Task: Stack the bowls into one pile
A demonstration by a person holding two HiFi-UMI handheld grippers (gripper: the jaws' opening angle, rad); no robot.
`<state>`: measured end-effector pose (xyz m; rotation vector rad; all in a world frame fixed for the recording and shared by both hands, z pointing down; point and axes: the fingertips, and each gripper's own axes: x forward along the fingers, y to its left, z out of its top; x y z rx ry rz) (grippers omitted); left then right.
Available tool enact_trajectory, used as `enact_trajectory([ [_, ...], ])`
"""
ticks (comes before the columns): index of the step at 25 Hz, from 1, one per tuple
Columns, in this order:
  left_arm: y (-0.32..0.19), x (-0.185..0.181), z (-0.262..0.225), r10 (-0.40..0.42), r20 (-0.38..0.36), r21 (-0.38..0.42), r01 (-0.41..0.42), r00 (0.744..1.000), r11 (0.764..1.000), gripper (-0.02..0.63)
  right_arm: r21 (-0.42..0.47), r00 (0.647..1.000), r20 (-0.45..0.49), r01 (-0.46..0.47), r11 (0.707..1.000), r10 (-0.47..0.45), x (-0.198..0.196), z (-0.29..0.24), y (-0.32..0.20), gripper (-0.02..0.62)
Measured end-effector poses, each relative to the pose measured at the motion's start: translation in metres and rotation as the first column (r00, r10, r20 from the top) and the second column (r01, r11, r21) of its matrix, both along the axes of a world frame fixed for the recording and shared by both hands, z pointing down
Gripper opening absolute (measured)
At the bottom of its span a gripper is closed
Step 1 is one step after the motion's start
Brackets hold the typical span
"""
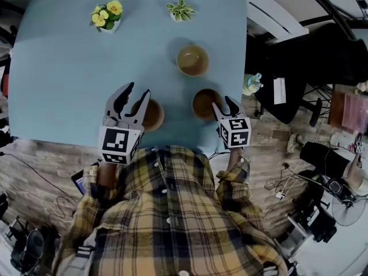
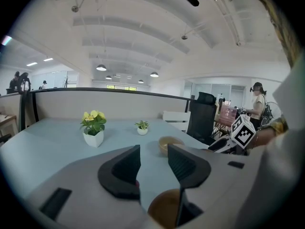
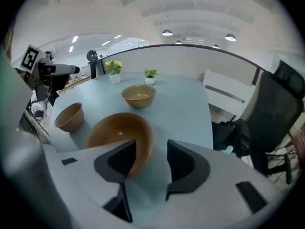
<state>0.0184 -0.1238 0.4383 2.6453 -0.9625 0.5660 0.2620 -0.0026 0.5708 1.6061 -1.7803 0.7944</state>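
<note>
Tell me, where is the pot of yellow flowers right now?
In the head view the pot of yellow flowers stands near the far left corner of the blue table, with the small green plant to its right.

My left claw (image 1: 139,91) reaches forward, tilted slightly downward, its jaws apart and pressing on nothing. My right claw (image 1: 222,103) tips more steeply downward, its jaws spread wide as well, clamped on nothing.

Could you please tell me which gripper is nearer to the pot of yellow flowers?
Left. The left gripper is over the near-left bowl, on the same side as the pot of yellow flowers. The right gripper is at the rim of the near-right bowl, farther across.
</note>
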Motion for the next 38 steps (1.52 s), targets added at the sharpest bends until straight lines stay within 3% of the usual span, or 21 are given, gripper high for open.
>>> enact_trajectory([
  [6,0.001,0.000,0.000,0.004,-0.009,-0.003,-0.004,1.000,1.000,0.164,0.003,0.994,0.084,-0.071,0.998,0.070,0.004,0.005,0.000,0.154],
  [11,0.002,0.001,-0.003,0.008,-0.009,0.004,-0.008,1.000,1.000,0.163,0.013,0.986,0.141,-0.096,0.995,0.093,0.002,0.002,-0.001,0.043],
  [17,0.002,0.001,-0.004,0.006,-0.006,0.008,-0.006,1.000,1.000,0.161,0.049,0.966,0.224,-0.145,0.988,0.130,0.003,-0.006,-0.004,0.023],
  [31,-0.001,-0.006,-0.009,-0.027,-0.022,0.029,0.028,0.999,0.999,0.161,0.170,0.990,0.137,-0.032,0.985,0.009,-0.008,-0.041,-0.025,0.020],
  [38,0.001,-0.033,-0.015,-0.114,-0.032,0.044,0.115,0.993,0.992,0.161,0.220,0.987,0.136,0.050,0.974,-0.082,-0.032,-0.066,-0.045,0.020],
])
